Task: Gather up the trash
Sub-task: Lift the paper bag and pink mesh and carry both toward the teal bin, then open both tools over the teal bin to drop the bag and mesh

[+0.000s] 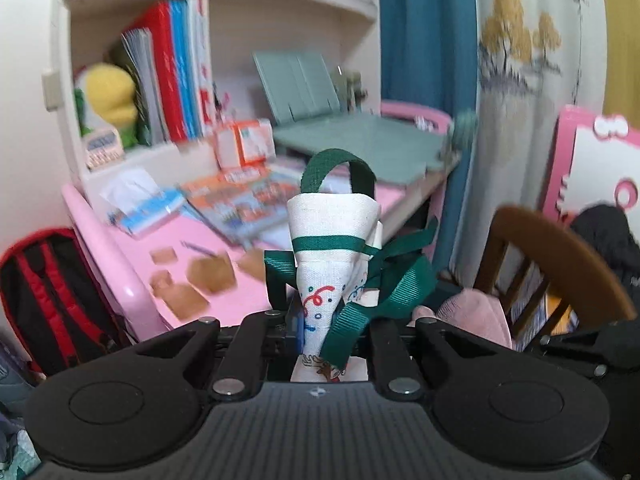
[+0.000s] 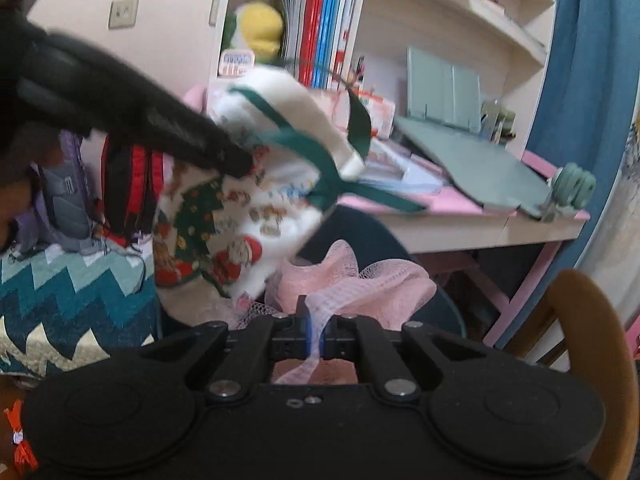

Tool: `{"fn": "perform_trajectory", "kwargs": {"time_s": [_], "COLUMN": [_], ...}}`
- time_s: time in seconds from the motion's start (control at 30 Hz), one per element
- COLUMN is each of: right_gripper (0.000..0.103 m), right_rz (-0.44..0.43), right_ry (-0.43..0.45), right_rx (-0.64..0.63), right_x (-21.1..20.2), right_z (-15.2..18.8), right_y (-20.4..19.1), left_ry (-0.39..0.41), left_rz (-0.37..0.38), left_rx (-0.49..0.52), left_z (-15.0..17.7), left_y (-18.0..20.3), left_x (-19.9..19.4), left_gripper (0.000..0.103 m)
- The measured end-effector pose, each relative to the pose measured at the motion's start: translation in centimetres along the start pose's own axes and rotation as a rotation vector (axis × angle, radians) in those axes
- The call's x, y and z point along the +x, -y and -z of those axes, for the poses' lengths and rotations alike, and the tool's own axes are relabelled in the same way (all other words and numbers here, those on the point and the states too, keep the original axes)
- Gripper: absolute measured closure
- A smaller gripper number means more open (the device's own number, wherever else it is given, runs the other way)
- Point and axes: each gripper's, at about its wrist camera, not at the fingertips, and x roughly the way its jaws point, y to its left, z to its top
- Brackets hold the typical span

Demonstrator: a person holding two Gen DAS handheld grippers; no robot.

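Note:
My left gripper (image 1: 320, 320) is shut on a white cloth bag (image 1: 332, 232) with green ribbon handles and a festive print, which stands up in front of the camera. Beyond it, several brown paper scraps (image 1: 212, 276) lie on the pink desk (image 1: 132, 256). In the right wrist view that left gripper (image 2: 236, 164) reaches in from the upper left, with the printed bag (image 2: 240, 216) hanging from it. My right gripper (image 2: 316, 332) is shut on a strip of pink mesh netting (image 2: 360, 280), bunched just ahead of its fingers over a dark round shape.
A red and black backpack (image 1: 52, 292) leans left of the desk. Books, a tissue pack and a grey-green folding board (image 1: 360, 140) crowd the desk and shelves. A wooden chair (image 1: 560, 248) stands at the right, a zigzag quilt (image 2: 60, 292) at the left.

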Motion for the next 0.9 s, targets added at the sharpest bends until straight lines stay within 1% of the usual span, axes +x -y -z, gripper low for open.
{"fn": "perform_trajectory", "kwargs": {"time_s": [0.23,0.3,0.4,0.47,0.53,0.6,0.63,0.67,0.7,0.73,0.9], "right_gripper": [0.092,0.090,0.082,0.080,0.079,0.078,0.074,0.067,0.065,0.065,0.063], "right_rz": [-0.002,-0.001,-0.009,-0.013,-0.011,-0.013,-0.018,-0.021,-0.022,-0.026,-0.055], "right_ry": [-0.069,-0.081,-0.087,-0.090,-0.097,-0.094,-0.092,-0.086,-0.077,-0.066,-0.032], "right_rx": [0.009,0.016,0.035,0.043,0.058,0.069,0.075,0.083,0.091,0.098,0.124], "right_x": [2.0,2.3,2.4,2.3,2.2,1.7,1.5,1.1,0.8,0.3,-2.2], "right_z": [0.8,1.1,1.3,1.3,1.3,1.3,1.3,1.3,1.2,1.2,0.7], "right_y": [-0.1,0.0,0.3,0.6,0.8,1.0,1.1,1.2,1.3,1.4,1.3], "left_ry": [-0.140,-0.169,-0.211,-0.231,-0.233,-0.221,-0.212,-0.200,-0.189,-0.176,-0.149], "left_rz": [0.032,0.036,0.039,0.044,0.049,0.055,0.059,0.062,0.059,0.054,0.073], "left_rx": [0.013,0.007,0.001,0.003,0.000,-0.006,-0.011,-0.016,-0.019,-0.019,-0.021], "left_z": [2.8,3.4,4.1,4.5,4.6,4.5,4.4,4.3,4.2,4.0,4.0], "left_y": [0.3,0.3,0.5,0.6,0.6,0.5,0.4,0.4,0.3,0.2,-0.2], "left_x": [4.5,5.4,6.4,6.7,6.6,6.2,5.9,5.5,5.1,4.6,1.7], "left_gripper": [0.091,0.091,0.091,0.087,0.075,0.068,0.060,0.056,0.048,0.046,0.046]}}
